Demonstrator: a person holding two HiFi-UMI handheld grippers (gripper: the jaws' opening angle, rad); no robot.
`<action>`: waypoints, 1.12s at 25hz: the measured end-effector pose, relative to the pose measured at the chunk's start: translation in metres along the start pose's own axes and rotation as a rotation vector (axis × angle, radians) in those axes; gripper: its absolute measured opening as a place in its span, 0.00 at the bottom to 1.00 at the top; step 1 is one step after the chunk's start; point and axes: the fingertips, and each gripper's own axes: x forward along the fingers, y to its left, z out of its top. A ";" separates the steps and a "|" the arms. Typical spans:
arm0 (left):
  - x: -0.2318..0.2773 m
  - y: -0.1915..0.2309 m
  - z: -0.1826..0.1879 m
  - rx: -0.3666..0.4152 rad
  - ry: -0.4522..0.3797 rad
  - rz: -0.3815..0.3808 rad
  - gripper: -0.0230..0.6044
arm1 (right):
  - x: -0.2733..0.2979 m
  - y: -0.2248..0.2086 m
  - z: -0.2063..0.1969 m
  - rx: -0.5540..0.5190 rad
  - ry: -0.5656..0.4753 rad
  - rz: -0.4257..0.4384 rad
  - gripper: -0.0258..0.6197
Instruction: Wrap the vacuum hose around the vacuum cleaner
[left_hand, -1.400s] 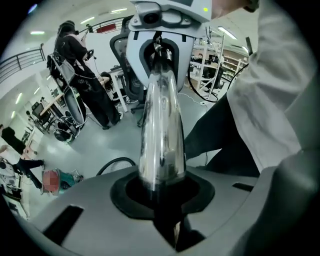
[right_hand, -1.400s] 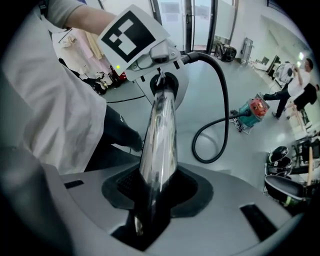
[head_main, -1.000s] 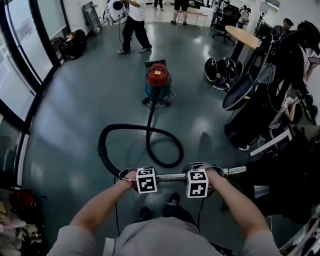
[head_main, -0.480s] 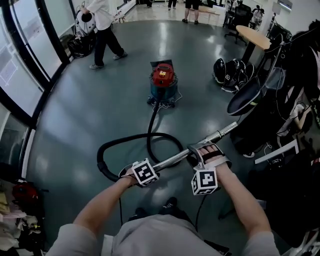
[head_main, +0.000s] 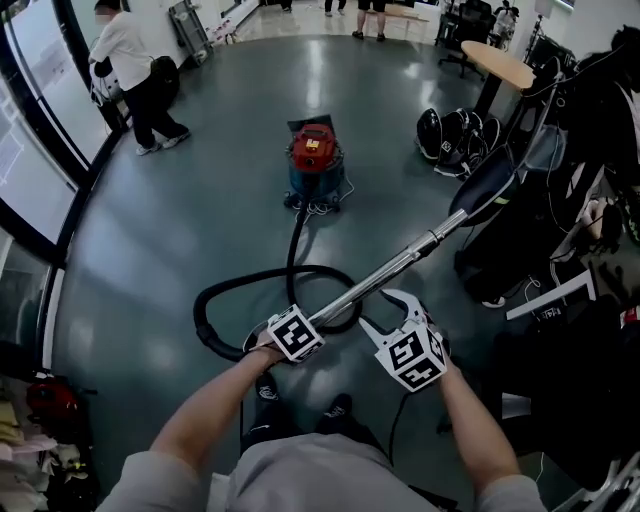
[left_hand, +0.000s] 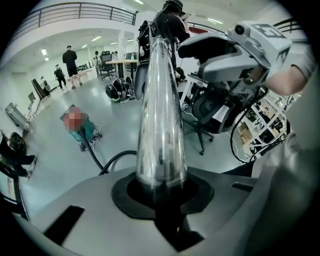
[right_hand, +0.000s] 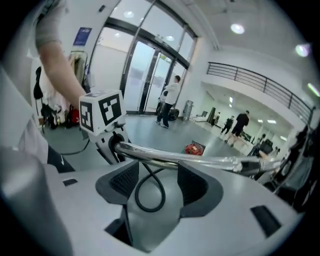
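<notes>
**Fig. Head view, w/ both gripper views.**

- **L gripper** (head_main: 312, 325), low centre. Jaws nearly together, clamped on the lower end of the wand (head_main: 400, 265). In the L gripper view the chrome tube rises straight out from betw. the pads.
- **Wand.** Runs from the L gripper toward 2 o'clock. Its far end reaches the dark gear at the R edge.
- **R gripper** (head_main: 385, 308), just at 3–4 o'clock of the L gripper. Jaws wide apart, having just been opening, w/ nothing gripped. The wand passes just beyond the tips on their 11 o'clock side, no pad pressing on it. In the R gripper view the tube lies crosswise in front of the open jaws.
- **Hose** (head_main: 210, 300), black. Leaves the vac (head_main: 315, 160) at its 6 o'clock side and runs down the floor (head_main: 200, 200). It makes one flat loop at 10–12 o'clock of the L gripper, then comes back toward the wand's held end. It lies on the floor, not wound on the vac.
- **Vac.** Red top, teal body, upright on the floor at 12 o'clock, well apart from both grippers.
- **Bkgd.** A person (head_main: 135, 70) bends at 11 o'clock by the glass wall. A round surface (head_main: 500, 65) stands at 1 o'clock.
</notes>
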 end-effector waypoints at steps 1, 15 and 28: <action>-0.002 0.007 0.005 -0.011 -0.015 0.002 0.17 | 0.002 0.001 0.001 0.064 -0.003 0.008 0.41; -0.052 0.125 0.057 -0.162 -0.268 -0.067 0.16 | 0.082 0.002 0.060 0.624 -0.047 -0.079 0.41; -0.096 0.233 0.088 -0.385 -0.441 -0.044 0.16 | 0.202 0.087 0.104 0.763 0.009 0.160 0.41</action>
